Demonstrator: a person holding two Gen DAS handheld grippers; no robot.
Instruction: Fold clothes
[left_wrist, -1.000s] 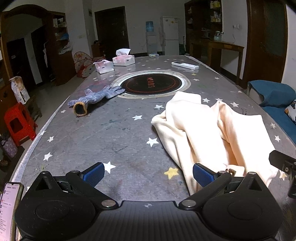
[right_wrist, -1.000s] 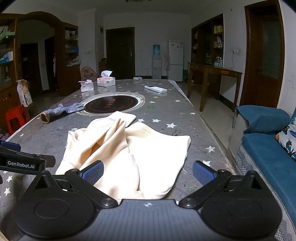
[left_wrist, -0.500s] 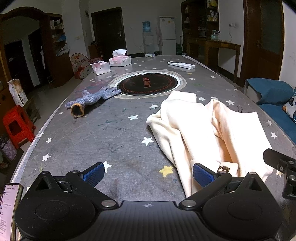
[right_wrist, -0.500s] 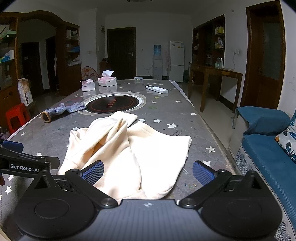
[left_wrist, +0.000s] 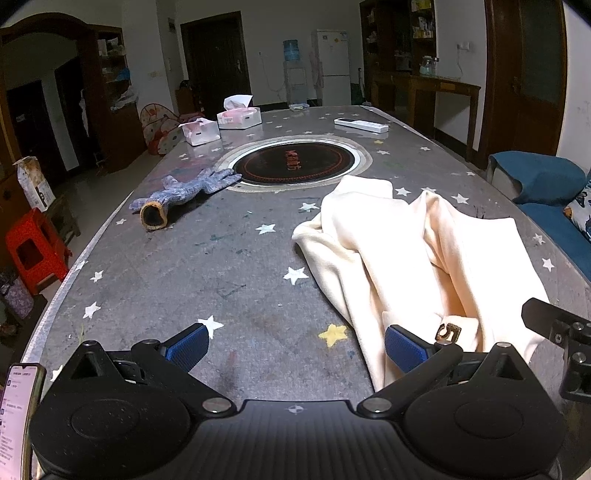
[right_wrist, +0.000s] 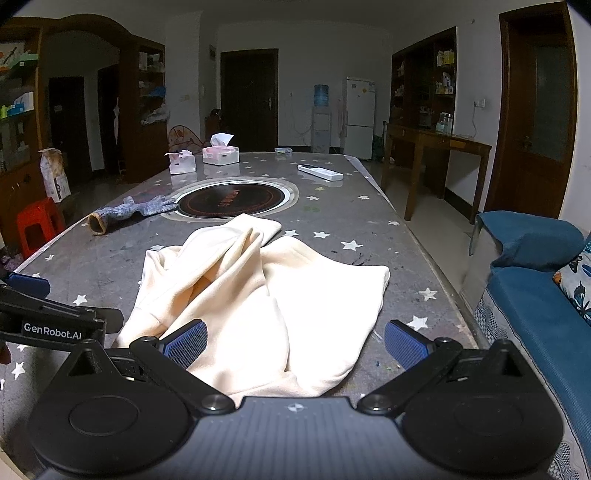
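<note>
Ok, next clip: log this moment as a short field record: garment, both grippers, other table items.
garment: cream garment, crumpled and unfolded on the star-patterned table
left gripper: open, holding nothing; its right finger at the garment's near edge
right gripper: open, holding nothing, garment's near hem between the fingers
other items: grey glove, two tissue boxes, white remote, round inset cooktop
fold status: not started

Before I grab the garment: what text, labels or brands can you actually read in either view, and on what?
"GenRobot.AI": on the left gripper, seen in the right wrist view.
Red characters on the cooktop: too blurred to read.
Phone screen text: too small.
Garment tag: illegible.
Tissue boxes: no readable print.
</note>
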